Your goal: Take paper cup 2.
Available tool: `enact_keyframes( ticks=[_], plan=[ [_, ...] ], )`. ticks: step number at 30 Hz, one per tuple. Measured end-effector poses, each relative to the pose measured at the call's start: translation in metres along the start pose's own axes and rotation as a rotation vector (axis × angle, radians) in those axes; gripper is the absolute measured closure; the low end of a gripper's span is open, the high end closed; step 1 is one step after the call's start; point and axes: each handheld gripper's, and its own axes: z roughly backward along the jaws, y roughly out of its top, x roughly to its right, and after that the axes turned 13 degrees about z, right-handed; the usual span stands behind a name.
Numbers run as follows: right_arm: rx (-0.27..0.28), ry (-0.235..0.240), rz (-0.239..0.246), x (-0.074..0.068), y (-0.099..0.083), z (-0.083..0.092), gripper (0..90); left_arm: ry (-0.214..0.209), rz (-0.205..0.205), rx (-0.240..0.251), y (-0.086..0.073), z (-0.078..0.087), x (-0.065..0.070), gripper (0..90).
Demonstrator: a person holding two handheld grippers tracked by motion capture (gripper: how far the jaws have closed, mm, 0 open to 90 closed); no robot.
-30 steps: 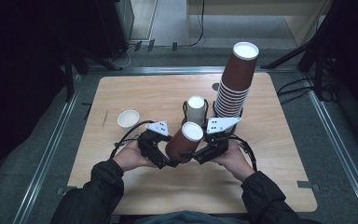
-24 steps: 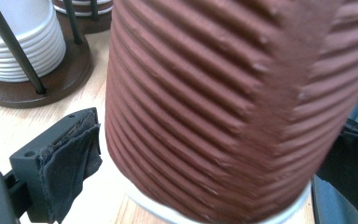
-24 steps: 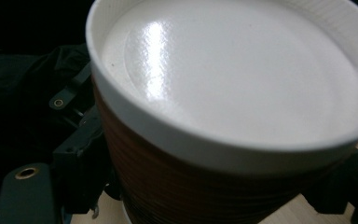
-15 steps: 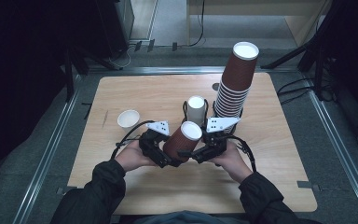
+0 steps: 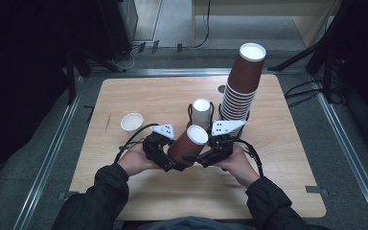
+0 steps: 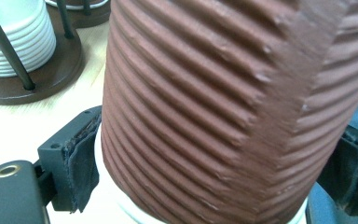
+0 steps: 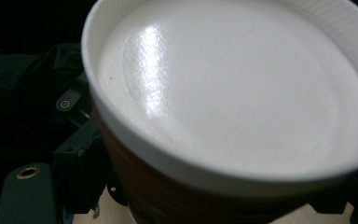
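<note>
both forearms are reaching in low over the table (image 5: 124, 96), palms turned inward, meeting at a tilted brown ribbed cup (image 5: 188, 146). the left gripper (image 5: 165, 155) has just been closing, its pads pressing the cup's base; the right gripper (image 5: 206, 155) is clasping its upper end.

No readable text, label, brand or number on anything in view.

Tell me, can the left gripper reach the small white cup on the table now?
Probably not yet: the left gripper has the brown ribbed cup between its fingers. The path to the small white cup looks free.
</note>
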Motion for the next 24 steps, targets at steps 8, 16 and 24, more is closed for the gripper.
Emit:
enact_keyframes(
  ticks=[8,16,24],
  plan=[
    [-0.012,0.0,-0.016,-0.0001,0.0027,0.0012,16.0,-0.018,0.004,0.01,0.0002,0.0014,-0.0008,8.6],
    [-0.017,-0.013,-0.012,-0.001,0.0036,0.002,15.8,-0.01,0.003,0.006,0.0002,0.0033,-0.0013,8.7],
    [-0.015,-0.018,-0.01,-0.0005,0.0044,0.0042,16.1,-0.007,0.011,0.013,-0.0001,0.0051,-0.0021,8.9]
  ],
)
